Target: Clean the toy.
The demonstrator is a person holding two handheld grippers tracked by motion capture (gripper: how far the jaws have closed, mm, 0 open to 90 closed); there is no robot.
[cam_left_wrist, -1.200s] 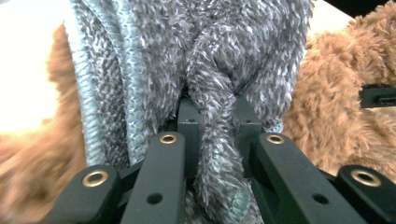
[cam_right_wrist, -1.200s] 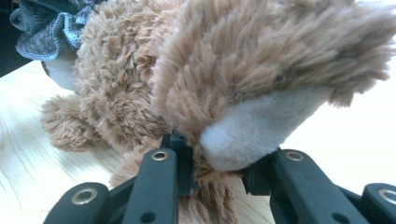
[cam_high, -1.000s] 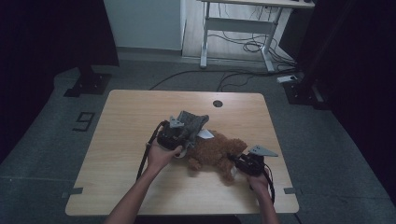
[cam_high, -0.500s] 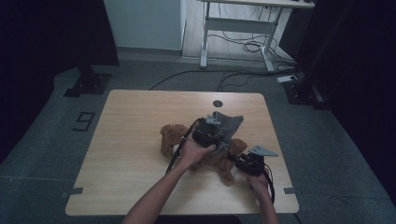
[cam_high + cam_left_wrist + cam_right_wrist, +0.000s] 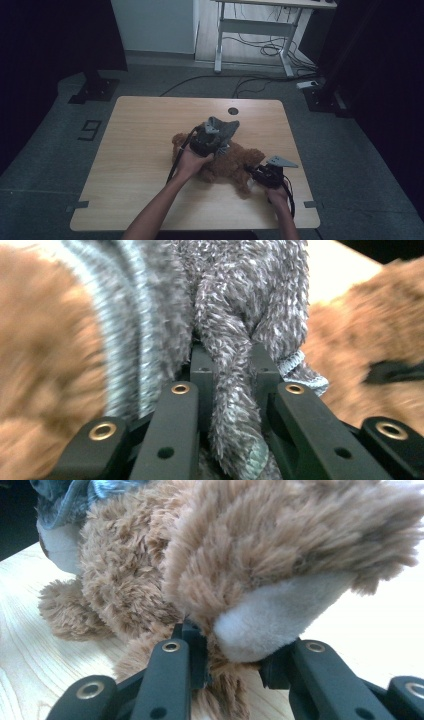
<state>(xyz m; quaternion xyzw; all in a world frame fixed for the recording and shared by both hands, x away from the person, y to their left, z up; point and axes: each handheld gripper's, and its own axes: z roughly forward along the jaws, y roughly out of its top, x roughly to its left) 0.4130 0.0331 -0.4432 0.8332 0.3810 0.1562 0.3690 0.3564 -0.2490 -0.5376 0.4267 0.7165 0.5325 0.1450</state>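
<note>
1 brown plush bear, lying mid-table, right of centre; 1 grey knit garment draped over it. Both light, soft, floppy: best pinched by an edge or limb. Left gripper clamped on a garment fold; right gripper clamped on a pale-soled paw.

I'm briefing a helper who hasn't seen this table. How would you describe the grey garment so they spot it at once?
On the wooden table, near its middle, lies a brown plush toy. The grey garment is the fuzzy cloth with a ribbed pale-blue hem above the toy's far side, pinched in the left gripper. It is the one grey, soft thing against brown fur.
</note>
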